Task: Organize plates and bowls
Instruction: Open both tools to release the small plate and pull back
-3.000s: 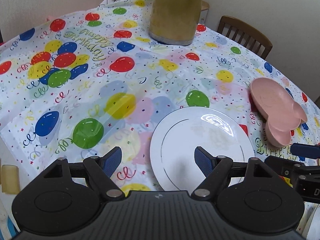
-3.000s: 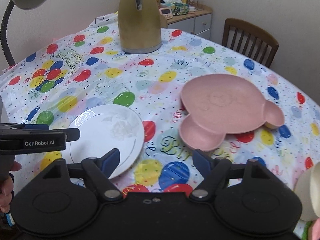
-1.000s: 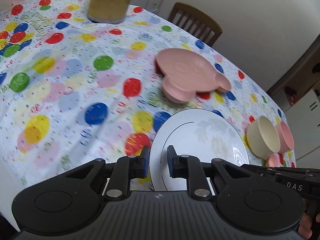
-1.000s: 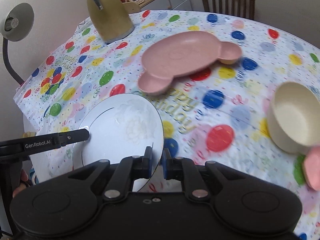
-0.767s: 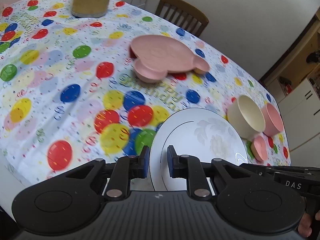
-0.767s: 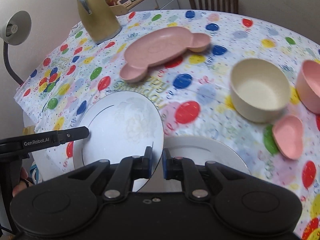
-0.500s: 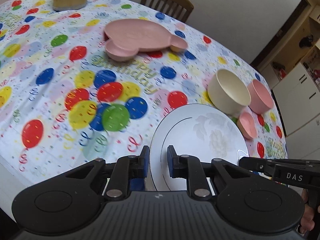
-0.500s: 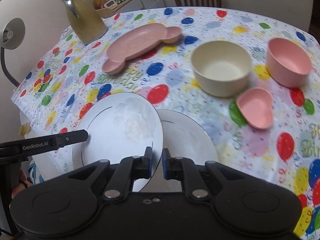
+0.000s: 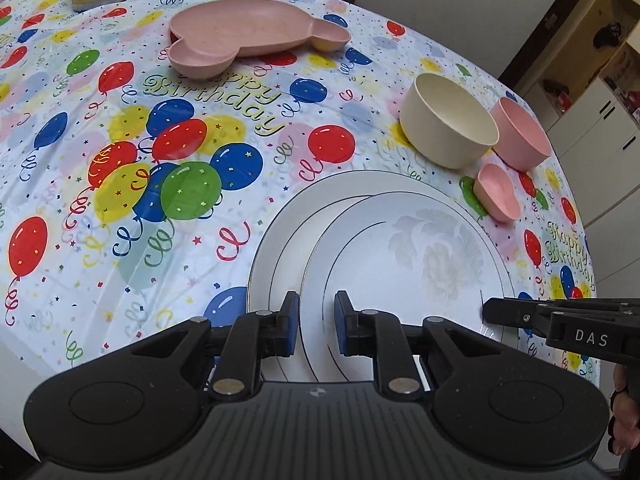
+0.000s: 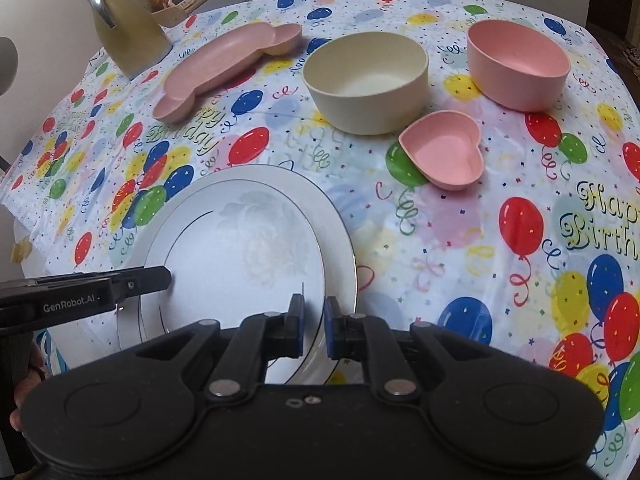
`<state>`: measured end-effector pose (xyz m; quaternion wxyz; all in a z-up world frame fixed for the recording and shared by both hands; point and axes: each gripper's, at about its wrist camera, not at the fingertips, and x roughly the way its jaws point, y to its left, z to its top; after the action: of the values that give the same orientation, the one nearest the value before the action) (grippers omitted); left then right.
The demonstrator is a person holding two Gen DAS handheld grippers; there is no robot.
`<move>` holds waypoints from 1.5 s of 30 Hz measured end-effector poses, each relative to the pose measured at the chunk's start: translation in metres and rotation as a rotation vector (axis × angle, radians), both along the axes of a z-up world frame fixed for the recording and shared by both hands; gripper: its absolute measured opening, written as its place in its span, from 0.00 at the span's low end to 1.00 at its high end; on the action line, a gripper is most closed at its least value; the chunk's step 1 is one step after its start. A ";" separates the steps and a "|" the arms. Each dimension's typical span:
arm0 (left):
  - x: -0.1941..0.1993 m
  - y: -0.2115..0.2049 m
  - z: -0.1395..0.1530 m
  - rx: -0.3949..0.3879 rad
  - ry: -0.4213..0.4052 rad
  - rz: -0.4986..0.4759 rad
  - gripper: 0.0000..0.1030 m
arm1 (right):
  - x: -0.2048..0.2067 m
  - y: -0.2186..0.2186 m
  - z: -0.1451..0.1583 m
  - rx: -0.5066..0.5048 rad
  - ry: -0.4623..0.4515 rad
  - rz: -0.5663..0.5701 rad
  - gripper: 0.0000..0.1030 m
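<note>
Left wrist view: your left gripper [image 9: 314, 322] and right gripper [image 10: 312, 326], jaws clamped, hold the small white floral plate [image 9: 404, 256] over the larger white plate [image 9: 276, 240]; bowls remain unsorted far right.

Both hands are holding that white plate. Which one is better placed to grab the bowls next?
Probably the right. Both the right tool and left tool are clamped on the white plate, but the cream bowl, pink bowl and heart dish sit on the right tool's side, nearer it.
</note>
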<state>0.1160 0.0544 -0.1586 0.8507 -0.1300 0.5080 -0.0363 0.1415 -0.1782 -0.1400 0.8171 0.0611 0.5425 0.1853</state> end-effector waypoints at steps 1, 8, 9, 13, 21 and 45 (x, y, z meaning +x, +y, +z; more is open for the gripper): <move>0.000 0.000 -0.001 0.001 0.003 -0.002 0.17 | 0.000 0.000 -0.001 -0.001 0.001 -0.002 0.09; 0.002 0.000 -0.002 0.015 0.010 -0.021 0.17 | 0.001 0.004 -0.004 -0.012 0.001 0.002 0.09; 0.003 -0.001 -0.001 0.019 0.011 -0.024 0.17 | 0.002 0.004 -0.004 -0.012 0.002 -0.001 0.09; 0.005 0.002 -0.001 0.010 0.021 -0.033 0.17 | 0.003 0.005 -0.004 -0.013 0.005 -0.004 0.09; 0.008 0.009 0.002 0.000 0.023 -0.048 0.18 | 0.007 0.005 -0.005 -0.008 0.023 -0.013 0.08; -0.029 -0.026 0.071 0.087 -0.174 -0.089 0.27 | -0.029 0.005 0.060 -0.024 -0.181 0.054 0.44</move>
<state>0.0874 0.0282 -0.0875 0.8940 -0.0667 0.4386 -0.0631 0.1123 -0.1735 -0.0803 0.8582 0.0194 0.4699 0.2056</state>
